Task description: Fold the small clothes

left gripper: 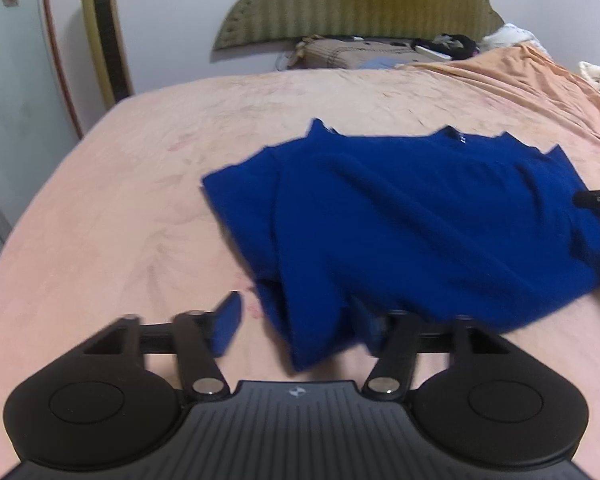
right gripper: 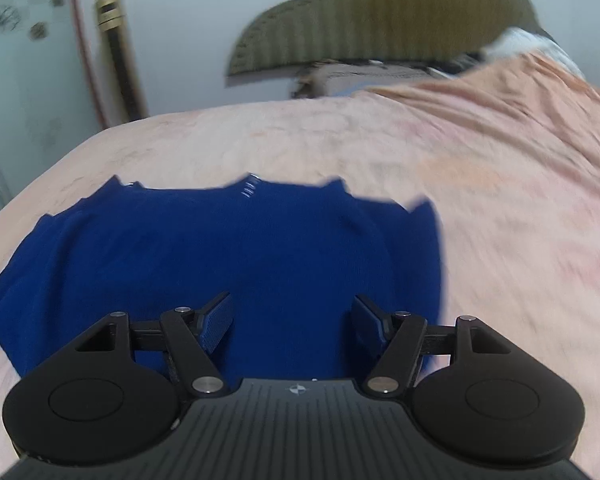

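Observation:
A dark blue small garment (left gripper: pixel 412 216) lies partly folded on the pink bed (left gripper: pixel 120 200). My left gripper (left gripper: pixel 300 322) is open at the garment's near left corner; a fold of cloth hangs between the jaws and hides the right finger. In the right wrist view the garment (right gripper: pixel 220 256) lies spread, collar at the far edge. My right gripper (right gripper: pixel 294 322) is open just above its near part, with nothing between the pads. The right gripper's tip (left gripper: pixel 598 199) shows at the left view's right edge.
A green padded headboard (left gripper: pixel 360 0) and a cluttered pillow area (left gripper: pixel 380 50) stand at the far end. An orange blanket (left gripper: pixel 520 80) is bunched at the far right. A gold tower fan (left gripper: pixel 104 32) and a glass door (left gripper: pixel 8 100) stand left of the bed.

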A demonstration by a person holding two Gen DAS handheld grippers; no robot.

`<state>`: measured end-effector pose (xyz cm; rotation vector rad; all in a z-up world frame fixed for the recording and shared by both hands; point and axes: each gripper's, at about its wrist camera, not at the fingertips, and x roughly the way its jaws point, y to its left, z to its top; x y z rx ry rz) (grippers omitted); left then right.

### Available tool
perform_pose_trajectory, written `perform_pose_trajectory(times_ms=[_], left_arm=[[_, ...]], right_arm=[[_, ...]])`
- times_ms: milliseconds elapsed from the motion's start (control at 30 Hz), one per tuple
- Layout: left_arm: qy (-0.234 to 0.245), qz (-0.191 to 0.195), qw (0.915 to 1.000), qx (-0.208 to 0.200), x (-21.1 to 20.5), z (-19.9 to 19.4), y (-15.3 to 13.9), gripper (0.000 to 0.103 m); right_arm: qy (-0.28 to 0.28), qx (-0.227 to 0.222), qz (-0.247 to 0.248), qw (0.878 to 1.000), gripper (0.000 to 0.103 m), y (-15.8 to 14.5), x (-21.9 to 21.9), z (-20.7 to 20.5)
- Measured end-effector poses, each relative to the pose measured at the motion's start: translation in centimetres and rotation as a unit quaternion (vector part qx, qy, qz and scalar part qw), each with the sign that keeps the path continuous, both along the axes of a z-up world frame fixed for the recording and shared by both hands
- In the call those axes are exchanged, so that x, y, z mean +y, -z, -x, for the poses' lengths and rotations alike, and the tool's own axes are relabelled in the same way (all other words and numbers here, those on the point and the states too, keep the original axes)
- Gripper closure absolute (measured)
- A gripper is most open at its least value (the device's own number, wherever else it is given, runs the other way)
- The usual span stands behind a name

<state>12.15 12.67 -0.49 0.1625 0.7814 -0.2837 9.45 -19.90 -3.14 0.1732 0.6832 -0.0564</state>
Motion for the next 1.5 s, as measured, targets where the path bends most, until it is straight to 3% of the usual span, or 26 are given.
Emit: perform_pose_trajectory(times_ms=[167, 233, 300, 333, 367, 400, 500, 733, 867, 933, 1033, 1133, 1267, 1333, 1433, 1467, 1500], left_arm=[[0.004, 0.016, 0.9994, 0.031, -0.7, -0.6, 1.4, 0.093], [0.004, 0.024, 0.9992, 0.031, -0.9, -0.4, 1.5, 0.097], [0.003, 0.026, 0.9993, 0.025, -1.0, -0.2, 1.4, 0.098], [0.002, 0.026, 0.9994, 0.021, -0.9, 0.1, 1.3, 0.099], [0.002, 0.023, 0.9996, 0.018, -0.9, 0.3, 1.1, 0.099], [0.002, 0.013, 0.9998, 0.014, -0.7, 0.6, 0.9, 0.099], [0.003, -0.018, 0.9998, 0.005, 0.2, 1.7, 0.4, 0.099], [0.006, -0.074, 0.9971, 0.016, 1.8, 2.7, 1.6, 0.101], [-0.001, -0.049, 0.9988, 0.004, 2.5, 2.8, -0.4, 0.098], [-0.008, -0.024, 0.9996, -0.013, 2.5, 2.5, -1.9, 0.098], [-0.004, 0.006, 0.9995, -0.031, 1.0, 1.4, -3.0, 0.097], [0.004, 0.013, 0.9997, -0.02, -1.7, -0.1, -1.9, 0.097], [-0.007, -0.034, 0.999, 0.03, -3.5, -1.3, 1.8, 0.097], [-0.008, -0.04, 0.999, 0.019, -3.5, -0.7, 1.9, 0.097], [-0.009, -0.036, 0.9991, 0.019, -3.3, 0.1, 1.1, 0.093], [-0.012, -0.034, 0.9992, 0.016, -3.3, 0.1, 1.0, 0.087], [-0.016, -0.032, 0.9993, 0.013, -3.5, 0.0, 0.9, 0.074]], right_arm=[[0.043, 0.033, -0.034, 0.998, 0.033, 1.2, -2.6, 2.6], [0.032, 0.04, -0.035, 0.998, 0.034, 1.6, -2.7, 3.3], [0.026, 0.044, -0.026, 0.998, 0.06, 1.8, -2.4, 3.7], [0.023, 0.045, -0.024, 0.998, 0.068, 1.8, -2.1, 3.7], [0.018, 0.046, -0.028, 0.998, 0.088, 1.8, -2.0, 3.8], [0.017, 0.045, -0.03, 0.998, 0.095, 1.7, -2.0, 3.8], [0.022, 0.034, -0.01, 0.999, 0.097, 1.1, -2.2, 4.3], [0.028, 0.058, 0.026, 0.998, 0.096, 1.4, -2.3, 4.3], [0.058, 0.021, 0.051, 0.997, 0.065, -0.3, -1.5, 5.0], [0.049, -0.012, 0.062, 0.997, 0.062, -1.5, -0.4, 4.9], [0.0, -0.014, 0.061, 0.998, 0.056, -1.5, 1.8, 3.3], [-0.042, 0.0, 0.051, 0.998, 0.056, -0.2, 4.3, 1.5], [-0.063, 0.043, 0.069, 0.995, 0.051, 1.8, 5.7, 0.6], [-0.059, 0.044, 0.076, 0.994, 0.05, 1.7, 5.7, 1.2], [-0.053, 0.025, 0.063, 0.996, 0.048, 0.2, 5.5, 1.9], [-0.056, 0.017, 0.062, 0.996, 0.047, -0.1, 5.8, 1.9], [-0.061, 0.01, 0.063, 0.996, 0.046, -0.1, 6.3, 1.8]])
